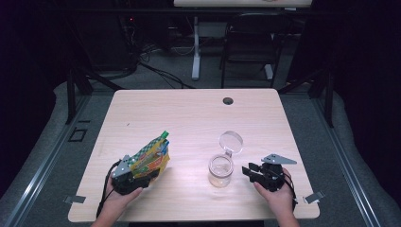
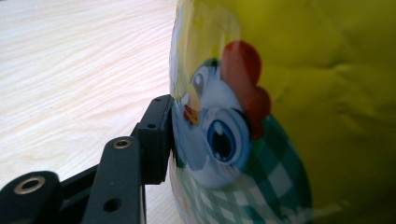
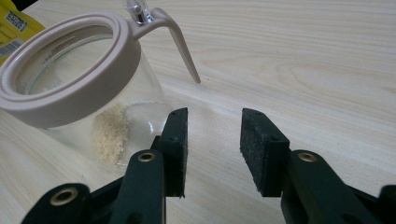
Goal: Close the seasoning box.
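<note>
I count two hand-held grippers on my screen, one in each of the person's hands, and two things on the desk (image 1: 189, 113): one snack bag and one glass jar.

The left hand-held gripper (image 1: 126, 177) sits near the front left part of the desk and is clamped on the snack bag (image 1: 150, 158). In the left gripper view I see one black pad (image 2: 156, 140) pressed flat against the bag's printed face, right beside a cartoon chicken with a red comb and a blue eye above a green checked band; the other jaw is hidden behind the bag. The bag is yellow and green, puffy, and stands tilted with its sealed top edge pointing up and away from the person.

The right hand-held gripper (image 1: 257, 174) rests near the front right of the desk, its jaws spread with nothing between them, only bare wood visible in the gap. In the right gripper view both pads (image 3: 261, 149) are apart and the jar stands just beside the nearer one, not touching that I can tell.

The glass jar (image 1: 221, 170) stands upright between the two grippers, close to the right one. Its one hinged lid (image 1: 231, 142) is swung open behind it. A little pale grainy stuff (image 3: 111, 135) lies at the jar's bottom.
</note>
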### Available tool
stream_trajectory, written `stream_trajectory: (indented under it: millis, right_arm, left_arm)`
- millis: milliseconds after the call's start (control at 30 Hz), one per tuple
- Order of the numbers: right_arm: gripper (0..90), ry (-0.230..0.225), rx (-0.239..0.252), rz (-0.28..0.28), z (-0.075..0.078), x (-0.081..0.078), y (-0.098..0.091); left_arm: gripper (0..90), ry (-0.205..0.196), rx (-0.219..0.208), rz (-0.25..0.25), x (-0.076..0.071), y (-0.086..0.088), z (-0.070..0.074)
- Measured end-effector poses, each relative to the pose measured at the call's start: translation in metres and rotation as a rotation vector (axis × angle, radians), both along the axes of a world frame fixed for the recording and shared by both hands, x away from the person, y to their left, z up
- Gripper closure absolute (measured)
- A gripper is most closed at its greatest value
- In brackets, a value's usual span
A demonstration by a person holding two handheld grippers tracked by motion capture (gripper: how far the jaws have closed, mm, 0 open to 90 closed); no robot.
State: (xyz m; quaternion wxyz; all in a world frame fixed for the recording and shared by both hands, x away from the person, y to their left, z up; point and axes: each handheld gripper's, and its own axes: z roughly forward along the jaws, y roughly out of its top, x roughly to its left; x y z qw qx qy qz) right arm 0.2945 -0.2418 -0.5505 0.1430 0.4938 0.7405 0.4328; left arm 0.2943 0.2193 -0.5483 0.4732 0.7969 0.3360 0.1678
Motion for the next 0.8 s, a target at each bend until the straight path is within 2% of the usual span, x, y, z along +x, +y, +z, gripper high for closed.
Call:
stream_trajectory:
  millis: [67,133,233,800]
  right_arm:
    - [62.2,0.0,0.001,0.0,0.0,0.0,0.0]
    - [62.2,0.0,0.001,0.0,-0.0001,0.0,0.0001]
    - [62.1,-0.002,0.004,0.0,-0.0001,-0.0002,0.0005]
    - [61.6,-0.007,0.003,0.002,0.0005,-0.0004,0.0003]
  left_arm:
    - [51.6,-0.012,0.026,0.002,-0.0018,-0.0009,0.002]
    - [51.6,-0.015,0.026,0.003,-0.0024,-0.0014,0.0023]
    - [51.7,-0.04,0.062,0.008,-0.0044,-0.0028,0.0039]
    - [51.8,-0.089,0.146,0.004,-0.0094,-0.0102,0.0055]
